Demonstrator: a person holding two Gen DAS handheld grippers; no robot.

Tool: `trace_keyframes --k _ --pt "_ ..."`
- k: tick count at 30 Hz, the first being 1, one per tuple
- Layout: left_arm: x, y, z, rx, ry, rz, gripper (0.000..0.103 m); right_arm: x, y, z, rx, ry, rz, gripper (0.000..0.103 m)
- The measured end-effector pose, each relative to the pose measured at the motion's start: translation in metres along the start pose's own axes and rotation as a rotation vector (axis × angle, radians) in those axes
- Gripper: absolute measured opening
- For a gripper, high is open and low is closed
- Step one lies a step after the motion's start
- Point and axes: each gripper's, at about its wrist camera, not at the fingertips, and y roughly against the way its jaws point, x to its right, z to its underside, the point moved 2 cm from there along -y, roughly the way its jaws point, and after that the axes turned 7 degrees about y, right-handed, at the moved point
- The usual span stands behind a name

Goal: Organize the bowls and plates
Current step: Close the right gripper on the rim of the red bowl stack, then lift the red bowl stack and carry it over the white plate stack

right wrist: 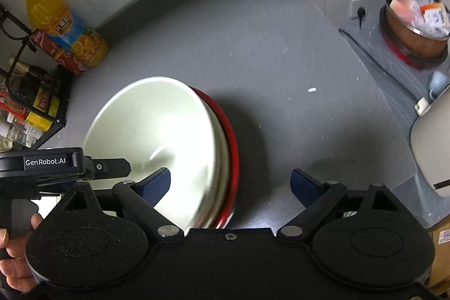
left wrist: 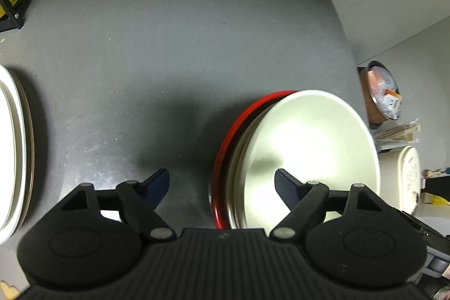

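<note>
On the grey table [left wrist: 168, 47], the white bowl [left wrist: 309, 145] tops a red plate [left wrist: 225, 142]. Your left claw [left wrist: 222, 184] and right claw [right wrist: 230, 186], both spread and empty, straddle its opposite rims.

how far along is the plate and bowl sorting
Done, apparently: a stack of white plates sits at the left of the grey counter. In hand: nothing yet. The left gripper and right gripper are open, straddling opposite rims of the white bowl. Left: that bowl still sits on other dishes and a red plate.
</note>
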Motion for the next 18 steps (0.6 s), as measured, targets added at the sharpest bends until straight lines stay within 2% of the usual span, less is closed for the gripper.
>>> trace_keyframes --k 4,8,14,15,18 --pt "-0.002 -0.006 0.002 -0.006 0.041 -0.029 0.068 -0.001 -0.013 0.001 -0.041 0.026 -0.025 0.077" --pt "-0.008 -0.014 0.003 -0.027 0.092 -0.045 0.055 -0.003 -0.024 0.001 -0.075 0.029 -0.061 0.065" --pt "-0.008 -0.02 0.004 -0.032 0.132 -0.03 0.053 -0.006 -0.031 -0.004 -0.088 0.061 -0.101 0.048" --pt "-0.008 -0.021 0.003 -0.031 0.135 -0.027 0.052 -0.006 -0.031 -0.006 -0.092 0.066 -0.099 0.048" --pt "-0.005 -0.025 0.003 -0.037 0.16 0.012 0.039 -0.003 -0.03 -0.008 -0.101 0.058 -0.108 0.043"
